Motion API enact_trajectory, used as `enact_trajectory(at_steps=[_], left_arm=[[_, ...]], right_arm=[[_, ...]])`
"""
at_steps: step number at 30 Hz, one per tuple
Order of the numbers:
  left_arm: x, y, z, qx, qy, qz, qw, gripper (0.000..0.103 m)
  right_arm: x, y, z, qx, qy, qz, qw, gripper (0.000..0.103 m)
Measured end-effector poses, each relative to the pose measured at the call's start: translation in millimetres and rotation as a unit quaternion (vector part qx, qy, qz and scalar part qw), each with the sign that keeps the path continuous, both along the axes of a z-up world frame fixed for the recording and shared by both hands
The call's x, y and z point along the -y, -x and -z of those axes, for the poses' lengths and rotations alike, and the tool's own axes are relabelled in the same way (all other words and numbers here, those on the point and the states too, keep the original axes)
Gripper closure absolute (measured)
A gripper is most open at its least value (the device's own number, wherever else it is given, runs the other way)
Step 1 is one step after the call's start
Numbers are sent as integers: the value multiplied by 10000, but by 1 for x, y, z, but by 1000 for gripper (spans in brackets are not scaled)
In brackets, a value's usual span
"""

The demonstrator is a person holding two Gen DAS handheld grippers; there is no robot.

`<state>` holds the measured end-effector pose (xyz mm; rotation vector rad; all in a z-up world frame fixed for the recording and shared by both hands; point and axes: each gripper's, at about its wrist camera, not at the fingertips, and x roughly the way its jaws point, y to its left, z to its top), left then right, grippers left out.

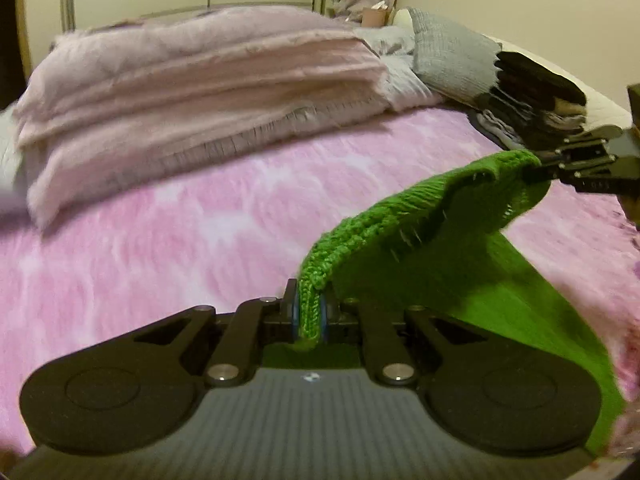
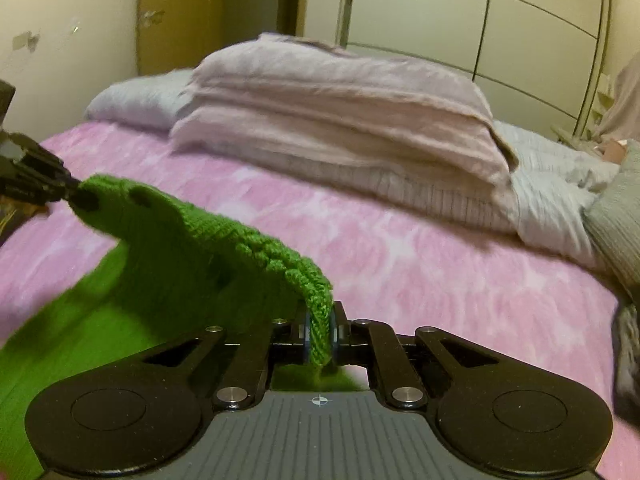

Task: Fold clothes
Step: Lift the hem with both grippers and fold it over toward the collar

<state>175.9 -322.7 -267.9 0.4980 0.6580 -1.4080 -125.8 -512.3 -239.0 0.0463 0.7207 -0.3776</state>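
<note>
Both grippers' fingers (image 1: 325,312) pinch the green knit garment (image 1: 440,256) above the pink bedspread (image 1: 180,240).

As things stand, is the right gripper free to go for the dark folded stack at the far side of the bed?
Probably not yet. The right gripper is shut on the green knit garment, which the left gripper also clamps. The dark stack has open pink bedspread before it, but the garment must be released first.

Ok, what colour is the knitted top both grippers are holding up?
Bright green, a plain knit top; it shows best in the left wrist view.
</note>
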Motion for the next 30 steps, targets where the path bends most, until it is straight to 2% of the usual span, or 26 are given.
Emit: enact_trajectory(at_steps=[6, 8, 10, 11, 13, 15, 17, 18, 21, 23, 26, 27, 28, 30], left_arm=[[-84, 65, 37, -533, -763, -555, 9941, 94], [-105, 86, 58, -687, -1191, -749, 9877, 88], [-121, 99, 72, -832, -1437, -1069, 9803, 88], [-129, 103, 75, -955, -1477, -1252, 9764, 88], [-142, 108, 73, -1200, -1436, -1704, 9674, 86], [-153, 110, 66, -1505, -1249, -2166, 9565, 82], [-162, 110, 60, -1968, -968, -2622, 9398, 76], [-169, 110, 58, -2221, -826, -2789, 9306, 74], [-177, 107, 60, -3034, -373, -3267, 8943, 66], [-180, 105, 66, -3515, -200, -3522, 8672, 56], [-177, 97, 80, -4036, 31, -3831, 8309, 52], [-174, 95, 86, -4156, 72, -3887, 8223, 52], [-171, 92, 91, -4187, 74, -3925, 8189, 52], [-162, 88, 103, -4124, -13, -3960, 8204, 52]], right_arm=[[-85, 64, 32, -870, -304, -242, 9955, 97], [-100, 77, 54, -1303, -566, -263, 9895, 93], [-112, 86, 75, -1825, -780, -27, 9801, 91], [-115, 91, 79, -1898, -872, 142, 9778, 88], [-119, 104, 76, -1614, -1288, 581, 9767, 78], [-118, 120, 71, -1099, -1908, 1183, 9682, 55], [-111, 133, 67, -511, -2726, 1788, 9440, 53], [-108, 139, 68, -168, -3246, 2091, 9223, 53], [-95, 145, 77, 488, -4380, 2569, 8601, 53], [-89, 142, 87, 669, -4773, 2768, 8313, 53], [-78, 137, 102, 896, -5090, 3029, 8007, 53], [-73, 137, 107, 965, -5131, 3119, 7938, 53], [-64, 136, 116, 1030, -5154, 3241, 7866, 53], [-54, 133, 132, 1151, -5213, 3495, 7700, 54]])
